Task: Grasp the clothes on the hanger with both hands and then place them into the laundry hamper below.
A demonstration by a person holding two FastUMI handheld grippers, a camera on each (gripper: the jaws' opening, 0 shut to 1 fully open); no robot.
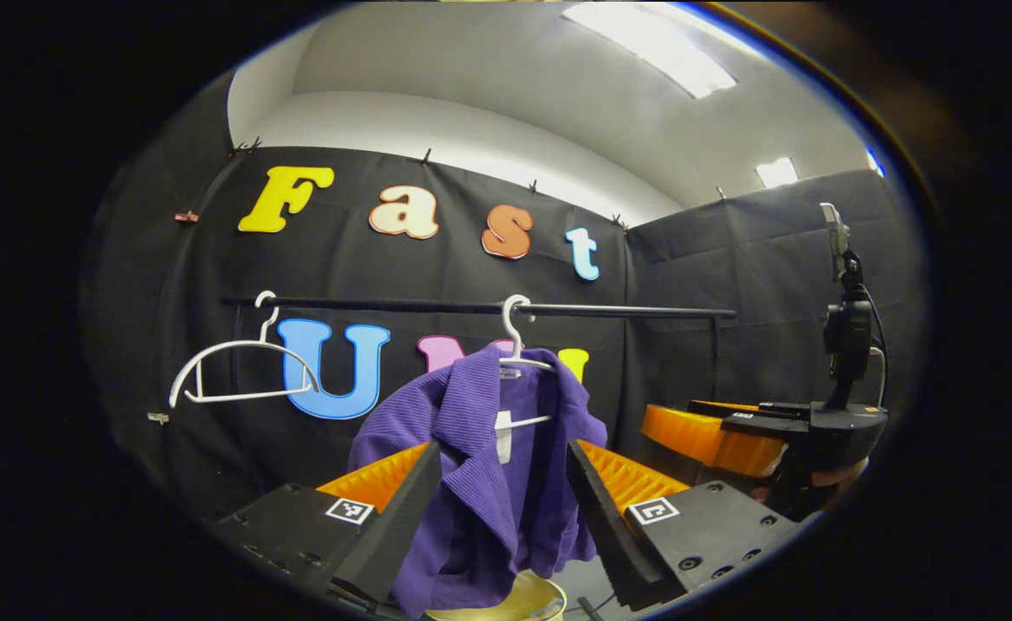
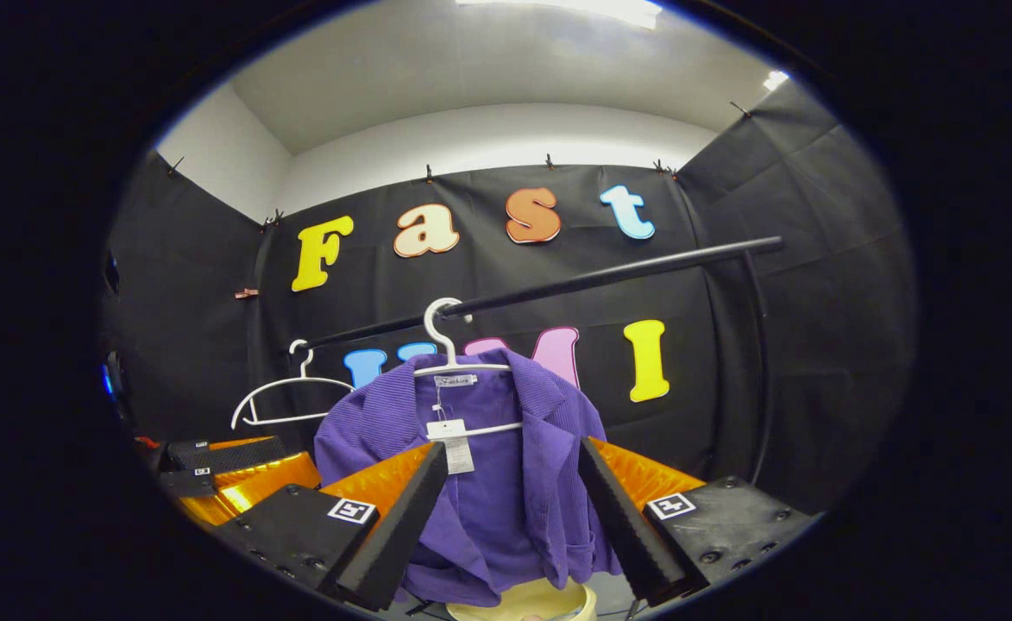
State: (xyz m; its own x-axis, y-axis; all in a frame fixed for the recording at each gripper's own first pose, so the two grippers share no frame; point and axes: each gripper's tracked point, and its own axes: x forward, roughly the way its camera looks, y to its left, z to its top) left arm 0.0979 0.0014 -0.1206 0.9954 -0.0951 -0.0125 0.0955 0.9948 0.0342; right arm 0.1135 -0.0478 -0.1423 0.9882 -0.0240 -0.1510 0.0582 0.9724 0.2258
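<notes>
Jacket (image 1: 480, 466) purple, on white hanger (image 1: 518, 349) on rail (image 1: 471, 307) | hamper (image 1: 506, 602) rim below it | left gripper (image 1: 499, 509) spread wide, jacket between fingers, untouched | right gripper (image 2: 514, 509) likewise agape | spare hanger (image 1: 238, 366) left on rail

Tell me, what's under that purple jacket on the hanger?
Below the purple ribbed jacket sits a pale yellow round hamper; just its rim shows. The jacket's hem covers the rest, so its contents stay hidden.
</notes>
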